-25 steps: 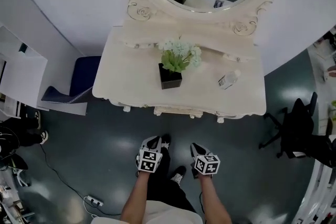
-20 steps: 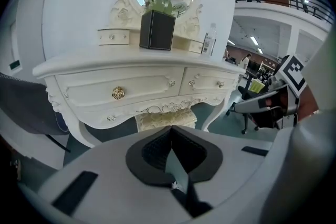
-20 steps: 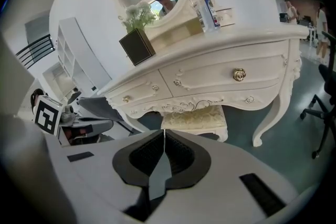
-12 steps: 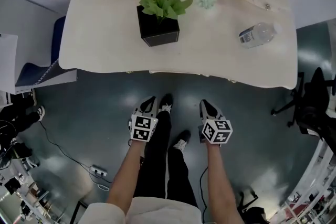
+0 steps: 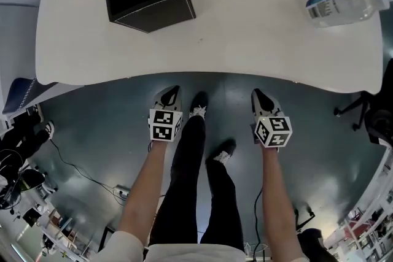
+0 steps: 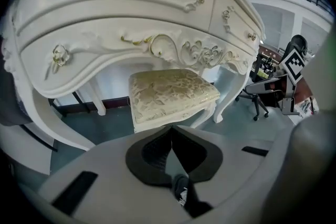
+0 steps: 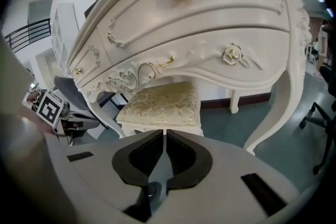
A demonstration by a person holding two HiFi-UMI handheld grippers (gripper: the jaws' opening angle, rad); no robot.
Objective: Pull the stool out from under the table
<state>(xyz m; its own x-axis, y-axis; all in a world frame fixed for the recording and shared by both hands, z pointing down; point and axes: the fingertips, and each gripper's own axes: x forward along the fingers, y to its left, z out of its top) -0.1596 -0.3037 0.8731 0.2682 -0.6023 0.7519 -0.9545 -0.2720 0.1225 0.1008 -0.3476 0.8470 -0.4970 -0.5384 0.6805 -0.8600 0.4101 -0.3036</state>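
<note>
Just short of the table's front edge hung the left gripper [image 5: 171, 92] and the right gripper [image 5: 258, 95], each with its fingers [image 6: 150, 152] pressed together on nothing. Ahead of them and lower, the stool [image 6: 170, 92] sat tucked under the table [image 5: 245, 34] between its legs, seemingly as near one hand as the other.

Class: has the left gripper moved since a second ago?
Yes. The left gripper has come toward the table, whose front edge its tip now nearly meets in this view; earlier a wide strip of floor separated them.
</note>
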